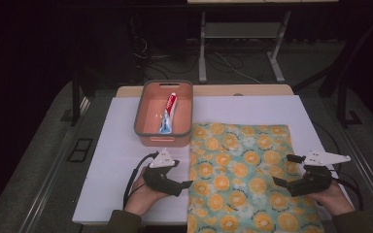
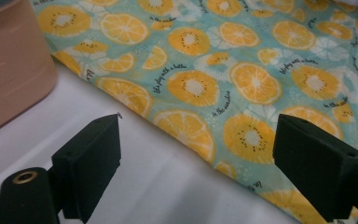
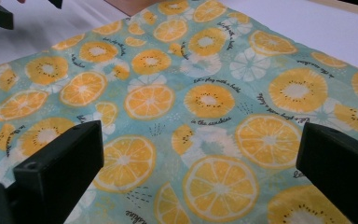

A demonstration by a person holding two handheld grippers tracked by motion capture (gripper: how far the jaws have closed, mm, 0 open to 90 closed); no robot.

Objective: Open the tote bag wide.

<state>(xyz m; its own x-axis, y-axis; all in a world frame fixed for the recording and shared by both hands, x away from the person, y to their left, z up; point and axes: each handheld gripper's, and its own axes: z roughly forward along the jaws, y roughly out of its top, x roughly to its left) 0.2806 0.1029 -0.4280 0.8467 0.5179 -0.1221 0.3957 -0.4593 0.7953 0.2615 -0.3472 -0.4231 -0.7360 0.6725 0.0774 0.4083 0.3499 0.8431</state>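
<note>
Left gripper view: your left gripper [image 2: 198,154] stands with its jaws wide apart and nothing between the pads; one jaw sits over the bare white board [image 2: 158,186], the other over the near edge of the cloth [image 2: 242,70]. In the high view this gripper [image 1: 187,184] points at the cloth's left edge, just short of it. Your right gripper [image 3: 200,177] is likewise spread wide and empty, hovering low over the printed surface; in the high view it [image 1: 284,170] sits at the cloth's right side, near the edge. The cloth [image 1: 238,170] lies flat on the right half of the board, its far left corner close beside the pink bin [image 1: 148,136], which holds a toothpaste tube [image 1: 169,112]. Handling judgement: thin printed fabric, light and limp, with no stiffness to carry its own shape; it will likely drape and fold wherever you lift it. It looks neither fragile nor slippery, though a flat layer gives the pads little to bite. Best hold is probably the edge or a corner, one jaw slid under the hem and one on top. Take matching points on both sides so it rises evenly, and keep the lifted part clear of the bin.
</note>
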